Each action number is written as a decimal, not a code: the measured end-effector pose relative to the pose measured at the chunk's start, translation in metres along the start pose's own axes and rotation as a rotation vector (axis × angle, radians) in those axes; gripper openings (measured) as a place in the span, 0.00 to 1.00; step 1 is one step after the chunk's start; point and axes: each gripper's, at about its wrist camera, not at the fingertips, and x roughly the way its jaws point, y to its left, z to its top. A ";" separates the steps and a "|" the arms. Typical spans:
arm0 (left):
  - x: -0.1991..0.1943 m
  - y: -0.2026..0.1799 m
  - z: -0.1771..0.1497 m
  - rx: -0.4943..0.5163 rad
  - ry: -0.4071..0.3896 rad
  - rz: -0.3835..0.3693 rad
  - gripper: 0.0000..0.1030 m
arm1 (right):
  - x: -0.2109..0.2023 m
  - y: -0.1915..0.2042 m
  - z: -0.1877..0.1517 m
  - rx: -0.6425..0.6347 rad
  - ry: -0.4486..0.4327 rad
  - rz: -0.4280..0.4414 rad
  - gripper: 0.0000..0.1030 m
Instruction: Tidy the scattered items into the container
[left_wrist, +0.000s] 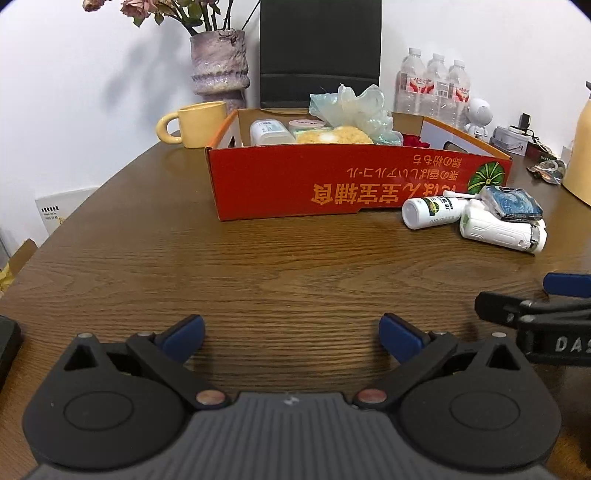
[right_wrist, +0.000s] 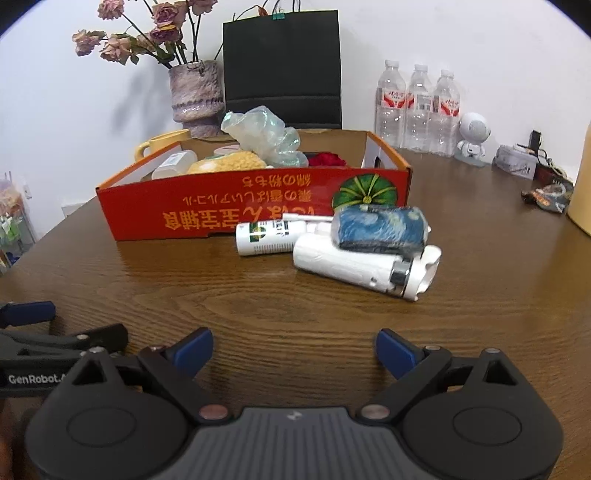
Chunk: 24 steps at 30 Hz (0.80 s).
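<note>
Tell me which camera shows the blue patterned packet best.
Right wrist: the blue patterned packet sits near centre, large, lying on the white device. Left wrist shows it smaller, near the right edge.

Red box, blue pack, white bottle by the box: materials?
Red open-top box: looks like printed cardboard, matte, with a brown raw inner wall and folded flaps. Blue swirl-patterned pack: seems wrapped in glossy clear film, judging by the glare. White labelled spray bottle: probably plastic, smooth semi-gloss, lying on its side.
</note>
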 end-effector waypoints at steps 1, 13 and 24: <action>0.001 0.001 0.000 -0.006 0.001 -0.002 1.00 | 0.001 0.001 -0.001 -0.003 0.004 -0.012 0.93; 0.003 -0.001 0.002 -0.003 0.000 -0.004 1.00 | 0.006 0.004 -0.001 -0.015 0.025 -0.037 1.00; 0.003 -0.001 0.003 -0.003 0.000 -0.004 1.00 | 0.006 0.004 -0.001 -0.010 0.024 -0.038 1.00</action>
